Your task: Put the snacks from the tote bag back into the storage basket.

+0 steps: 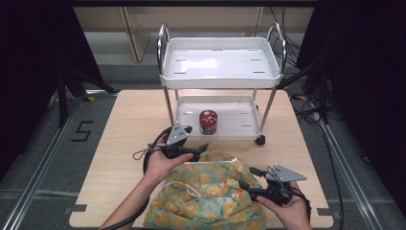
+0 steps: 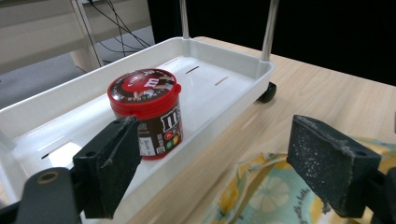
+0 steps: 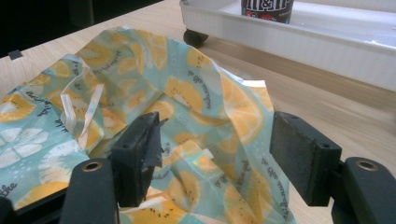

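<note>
— What is lying in front of you?

— A soft cloth bag (image 1: 210, 196) is lying crumpled on the near edge of the desk, spreading between my two hands. It is showing a pale teal ground printed with orange slices and small dark lettering.

— How is it sitting?

— It is slumping flat and creased, its mouth (image 3: 187, 140) gaping toward me in loose folds, and a thin white ribbon (image 3: 79, 116) is trailing over the fabric on one side.

— And the red tub?

— The M&M's tub (image 2: 147, 112) is standing upright with its red lid on, resting in the lower tray of the white cart (image 1: 242, 125), well apart from the bag.
</note>
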The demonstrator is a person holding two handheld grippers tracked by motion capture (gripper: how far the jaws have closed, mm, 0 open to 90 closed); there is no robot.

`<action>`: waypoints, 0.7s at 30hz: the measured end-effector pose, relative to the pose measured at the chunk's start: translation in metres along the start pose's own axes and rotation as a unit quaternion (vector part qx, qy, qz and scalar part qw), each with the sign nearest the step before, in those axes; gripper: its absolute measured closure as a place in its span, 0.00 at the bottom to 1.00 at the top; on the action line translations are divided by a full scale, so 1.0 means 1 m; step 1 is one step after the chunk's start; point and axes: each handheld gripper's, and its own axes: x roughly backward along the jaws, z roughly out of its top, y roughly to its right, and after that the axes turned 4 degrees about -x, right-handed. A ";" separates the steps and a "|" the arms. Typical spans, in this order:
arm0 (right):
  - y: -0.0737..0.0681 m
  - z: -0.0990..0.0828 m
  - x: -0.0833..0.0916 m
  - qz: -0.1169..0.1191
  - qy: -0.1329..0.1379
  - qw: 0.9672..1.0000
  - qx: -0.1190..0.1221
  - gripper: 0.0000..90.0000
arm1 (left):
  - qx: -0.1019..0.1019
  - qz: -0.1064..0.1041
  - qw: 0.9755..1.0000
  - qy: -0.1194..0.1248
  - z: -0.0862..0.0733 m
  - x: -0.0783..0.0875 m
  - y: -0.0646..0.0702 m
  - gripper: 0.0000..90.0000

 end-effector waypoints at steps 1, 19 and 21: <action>0.001 0.000 0.000 0.002 0.004 1.000 0.005 0.39 | -0.002 0.000 1.000 -0.001 -0.002 0.003 0.001 0.19; -0.002 -0.001 0.000 0.002 -0.003 1.000 -0.013 0.39 | 0.008 -0.007 1.000 0.000 -0.032 0.051 0.024 0.20; -0.001 0.000 -0.001 0.008 -0.001 1.000 0.000 0.39 | 0.010 -0.003 1.000 -0.001 -0.036 0.058 0.024 0.20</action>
